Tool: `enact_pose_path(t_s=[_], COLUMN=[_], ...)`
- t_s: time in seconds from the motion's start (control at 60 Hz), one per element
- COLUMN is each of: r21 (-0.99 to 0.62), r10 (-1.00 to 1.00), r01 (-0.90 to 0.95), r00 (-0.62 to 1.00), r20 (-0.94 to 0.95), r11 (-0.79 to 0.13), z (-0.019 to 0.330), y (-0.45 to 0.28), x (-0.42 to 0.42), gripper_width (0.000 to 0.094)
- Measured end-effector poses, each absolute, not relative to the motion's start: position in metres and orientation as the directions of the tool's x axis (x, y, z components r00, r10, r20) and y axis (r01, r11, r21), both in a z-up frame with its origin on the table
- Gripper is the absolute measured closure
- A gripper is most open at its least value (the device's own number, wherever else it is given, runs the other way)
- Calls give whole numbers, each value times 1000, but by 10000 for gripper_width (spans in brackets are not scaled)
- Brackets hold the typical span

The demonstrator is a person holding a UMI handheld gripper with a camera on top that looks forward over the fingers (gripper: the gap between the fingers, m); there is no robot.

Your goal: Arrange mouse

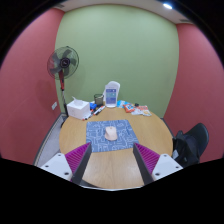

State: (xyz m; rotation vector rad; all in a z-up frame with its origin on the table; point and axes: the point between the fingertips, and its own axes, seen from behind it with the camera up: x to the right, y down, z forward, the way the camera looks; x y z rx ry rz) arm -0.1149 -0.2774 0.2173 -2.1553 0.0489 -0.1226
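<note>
Gripper view: the tool [111,170] hangs above the near edge of a round wooden desk [150,132], its two fingers spread wide with nothing between them, purple pads [153,159] facing inward. A pale mouse [111,131] rests on a blue patterned mat [108,137] at the middle of the desk, beyond the fingers and well apart from them. At the far rim stand a white box [78,108], a white jug [111,93] and small clutter. A standing fan [62,66] rises beside the red wall; a black chair [190,143] sits alongside the desk.
</note>
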Motion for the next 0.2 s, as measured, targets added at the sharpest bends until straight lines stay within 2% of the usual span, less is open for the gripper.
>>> enact_pose_path(t_s=[0.2], r21=[-839], r10=[-64], r01=[18], r00=[996], r20=[63], r11=[-544], z=[228], y=[-322], x=[-125], gripper_width=[95])
